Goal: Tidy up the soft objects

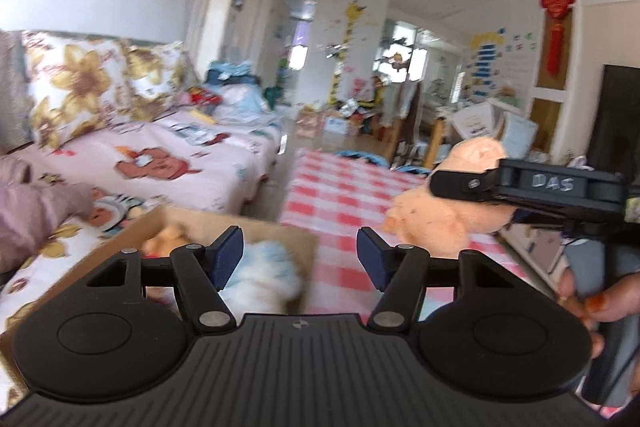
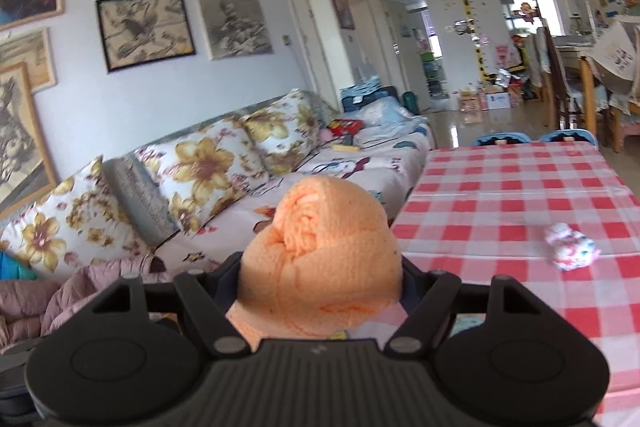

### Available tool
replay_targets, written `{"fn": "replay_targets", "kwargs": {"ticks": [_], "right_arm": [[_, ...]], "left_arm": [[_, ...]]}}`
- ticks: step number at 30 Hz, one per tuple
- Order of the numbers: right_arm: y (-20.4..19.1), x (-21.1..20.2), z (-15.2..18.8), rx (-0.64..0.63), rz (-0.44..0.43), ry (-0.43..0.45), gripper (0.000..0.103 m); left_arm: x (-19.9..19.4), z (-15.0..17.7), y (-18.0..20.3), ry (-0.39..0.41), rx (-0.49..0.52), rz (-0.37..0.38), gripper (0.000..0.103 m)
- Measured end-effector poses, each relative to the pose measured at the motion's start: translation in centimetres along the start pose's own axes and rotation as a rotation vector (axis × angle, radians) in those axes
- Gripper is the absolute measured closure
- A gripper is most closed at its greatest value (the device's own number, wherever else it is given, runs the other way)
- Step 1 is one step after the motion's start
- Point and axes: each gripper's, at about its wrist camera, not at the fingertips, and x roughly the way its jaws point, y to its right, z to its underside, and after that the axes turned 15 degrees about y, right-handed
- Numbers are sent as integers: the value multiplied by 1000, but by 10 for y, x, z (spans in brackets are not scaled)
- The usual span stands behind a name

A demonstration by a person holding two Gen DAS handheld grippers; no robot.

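Orange soft toy [image 2: 322,259] being gripped by the right gripper [image 2: 320,279]; left gripper [image 1: 300,255] being held empty.

In the right wrist view, the toy is being clamped between the jaws at lower centre, above the bench [image 2: 520,187] edge. In the left wrist view, the left jaws are being shown apart with nothing between them, over a cardboard box [image 1: 200,223] at lower left, in which a white-blue plush [image 1: 264,275] is lying. A small pink-white soft item [image 2: 570,247] is resting on the bench at right.
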Motion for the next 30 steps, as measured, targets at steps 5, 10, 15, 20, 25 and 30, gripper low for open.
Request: {"fn": "replay_targets", "kwargs": {"ticks": [5,10,15,20,25,30], "right_arm": [[-12,10,8,-39,-17,-29,29],[3,3,7,-76,42,-29,29],[30,-13,-1,-49,116,4,29],[47,-24,-3,-13,135,16,29],[52,-30,1,-22,120,7,29],[61,-34,3,6,99,-3,29]], "left_arm": [[7,4,-11,-30,-7,-13,30],[-1,7,10,-42,66,92,20],[-12,22,54,-84,102,186,3],[-32,52,88,-95,126,135,0],[-43,88,105,-134,132,-22,0],[-45,106,115,-121,206,-139,0]]}}
